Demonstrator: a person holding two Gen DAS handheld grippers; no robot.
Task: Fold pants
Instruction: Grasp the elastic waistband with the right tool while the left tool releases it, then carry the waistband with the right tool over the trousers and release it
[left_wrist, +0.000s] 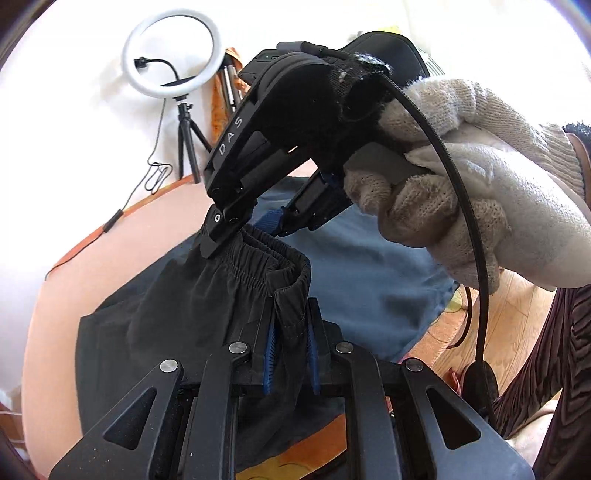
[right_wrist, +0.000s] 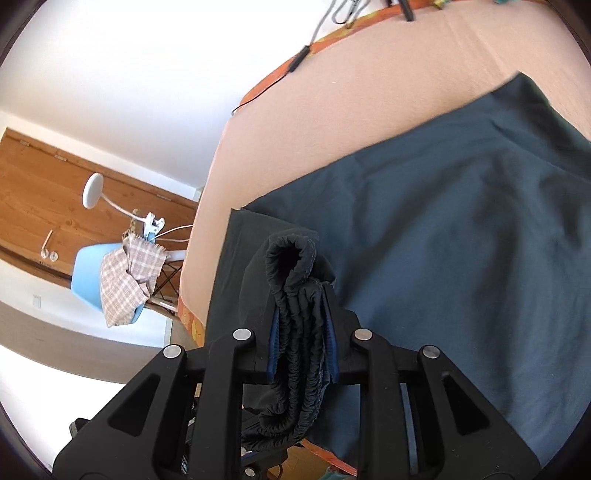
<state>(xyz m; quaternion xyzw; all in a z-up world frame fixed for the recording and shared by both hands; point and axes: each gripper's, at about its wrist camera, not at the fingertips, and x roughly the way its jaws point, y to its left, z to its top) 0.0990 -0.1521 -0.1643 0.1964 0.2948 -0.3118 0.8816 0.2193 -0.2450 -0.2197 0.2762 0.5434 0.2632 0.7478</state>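
Observation:
Dark pants (left_wrist: 159, 314) hang lifted by their elastic waistband (left_wrist: 258, 266) above a peach-covered bed (left_wrist: 122, 236). My left gripper (left_wrist: 290, 314) is shut on one end of the waistband. My right gripper (left_wrist: 245, 229), held in a white-gloved hand (left_wrist: 480, 192), is shut on the other end. In the right wrist view my right gripper (right_wrist: 301, 317) clamps the bunched waistband (right_wrist: 295, 295) between its blue pads, and the pants' dark fabric (right_wrist: 229, 280) drapes down to the left.
A blue-grey cloth (right_wrist: 461, 221) is spread over the bed under the pants (left_wrist: 369, 280). A ring light on a tripod (left_wrist: 173, 55) stands behind the bed with its cable (left_wrist: 110, 221) trailing. A blue chair with a checked cloth (right_wrist: 122, 277) stands beside the bed.

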